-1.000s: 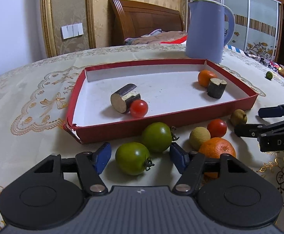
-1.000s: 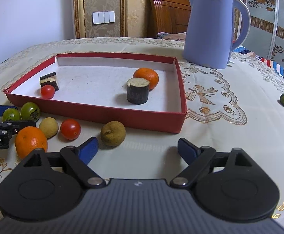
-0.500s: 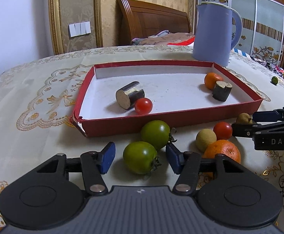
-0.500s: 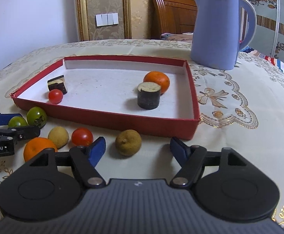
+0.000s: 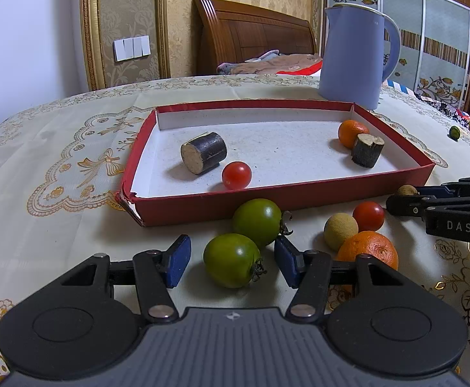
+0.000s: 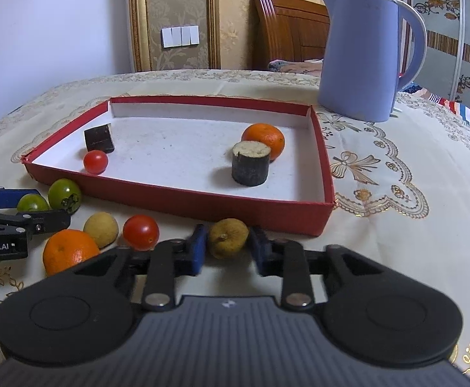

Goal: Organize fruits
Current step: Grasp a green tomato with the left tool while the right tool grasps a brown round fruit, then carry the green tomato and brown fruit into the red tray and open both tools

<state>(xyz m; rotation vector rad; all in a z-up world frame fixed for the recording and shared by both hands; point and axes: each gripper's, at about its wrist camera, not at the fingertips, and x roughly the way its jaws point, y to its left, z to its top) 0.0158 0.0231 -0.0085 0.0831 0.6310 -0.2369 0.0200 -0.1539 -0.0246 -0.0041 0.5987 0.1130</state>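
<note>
On the desk [image 6: 380, 193], just before the red tray [image 6: 176, 203], my right claw [image 6: 227, 251] had clamped the brownish fruit [image 6: 228, 238] for transfer. My left claw [image 5: 231, 258] stood open around a green tomato [image 5: 232, 259], not yet pinching.

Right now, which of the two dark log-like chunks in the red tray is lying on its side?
The dark chunk beside the red tomato, at the tray's left end, lies on its side. The other chunk, by the orange, stands upright.
</note>
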